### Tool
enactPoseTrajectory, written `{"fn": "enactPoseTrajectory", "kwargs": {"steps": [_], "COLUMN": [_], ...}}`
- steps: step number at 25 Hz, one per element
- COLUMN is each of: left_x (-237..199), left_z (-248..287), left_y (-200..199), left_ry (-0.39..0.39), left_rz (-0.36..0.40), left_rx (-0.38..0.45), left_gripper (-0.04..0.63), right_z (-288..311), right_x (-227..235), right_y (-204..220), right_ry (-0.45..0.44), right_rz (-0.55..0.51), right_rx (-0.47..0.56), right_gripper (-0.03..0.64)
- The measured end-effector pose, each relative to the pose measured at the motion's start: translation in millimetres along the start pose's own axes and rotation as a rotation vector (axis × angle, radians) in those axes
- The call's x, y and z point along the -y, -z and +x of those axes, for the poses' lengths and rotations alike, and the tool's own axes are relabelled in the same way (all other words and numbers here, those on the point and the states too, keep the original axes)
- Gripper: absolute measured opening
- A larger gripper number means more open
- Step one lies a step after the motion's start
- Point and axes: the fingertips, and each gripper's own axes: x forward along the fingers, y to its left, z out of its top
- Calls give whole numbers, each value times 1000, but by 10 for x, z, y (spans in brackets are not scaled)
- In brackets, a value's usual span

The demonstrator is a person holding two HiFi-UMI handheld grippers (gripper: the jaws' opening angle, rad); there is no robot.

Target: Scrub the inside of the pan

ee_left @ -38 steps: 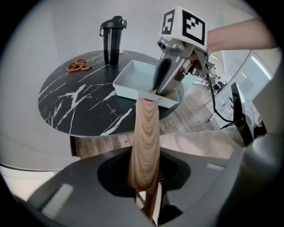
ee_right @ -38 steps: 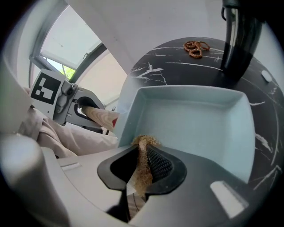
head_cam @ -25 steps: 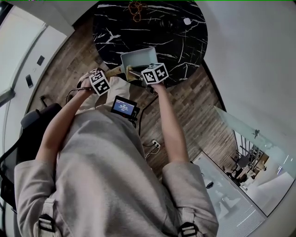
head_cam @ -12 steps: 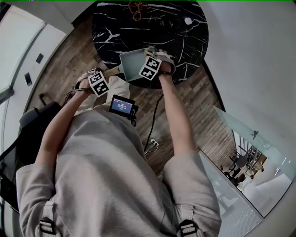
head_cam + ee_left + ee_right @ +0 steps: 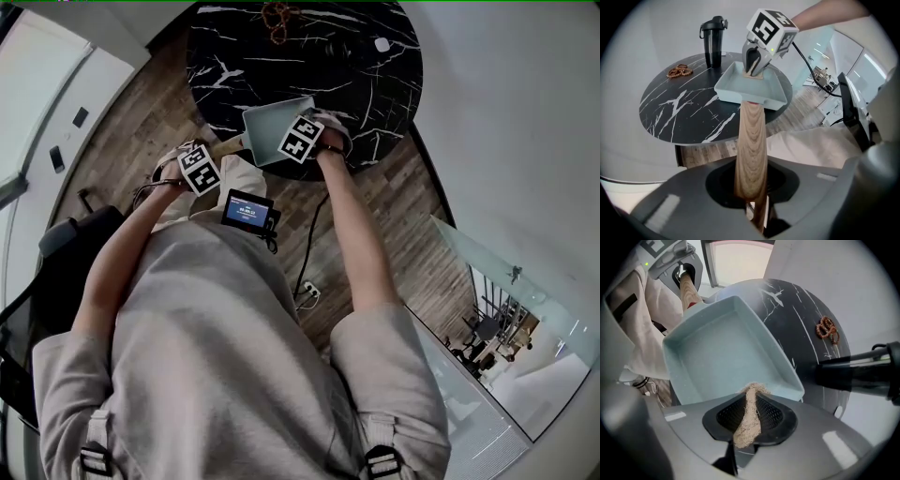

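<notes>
Both grippers busy on the pan (image 5: 726,352)
Left gripper (image 5: 753,211) fingers clamp its wooden handle (image 5: 751,150); the pale blue pan sits at the black marble tabletop's (image 5: 679,112) near edge. Right gripper (image 5: 744,439) fingers pinch a fibrous scrub pad (image 5: 750,416), poked down inside it.

No text can be read; the print on the small screen (image 5: 248,212) is too small to tell.

Your round black marble table (image 5: 670,110) holds the pale pan (image 5: 729,89) at frame centre, with a black tumbler (image 5: 712,42) and a brown knotted cord (image 5: 679,71) upper left.
</notes>
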Motion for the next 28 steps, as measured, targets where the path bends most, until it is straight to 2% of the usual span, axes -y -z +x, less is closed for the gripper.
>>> {"fn": "enactPoseTrajectory", "kwargs": {"steps": [8,12,15,17,21,28], "left_x": [27,60,92,81,86,72], "left_z": [-6,5,5,2,6,9], "left_y": [15,32,44,44,38,40], "left_ry": [29,42,46,45,44,42], "left_rz": [-23,-36,-40,-37,-26,-25], "left_rx": [-19,-27,-30,-34,-38,-40], "left_gripper": [58,63,58,59,62,63], "right_z": [-4,-3,21,16,-50,-165], "right_x": [-356,-385,-403,-428,-588,-862], "right_y": [176,156,60,-8,-168,-623], "right_ry": [-161,-269,-333,-352,-387,-505], "right_rz": [156,335,483,545,591,649], "right_rx": [-30,-35,32,80,141,233], "right_gripper": [74,74,74,72,72,72]}}
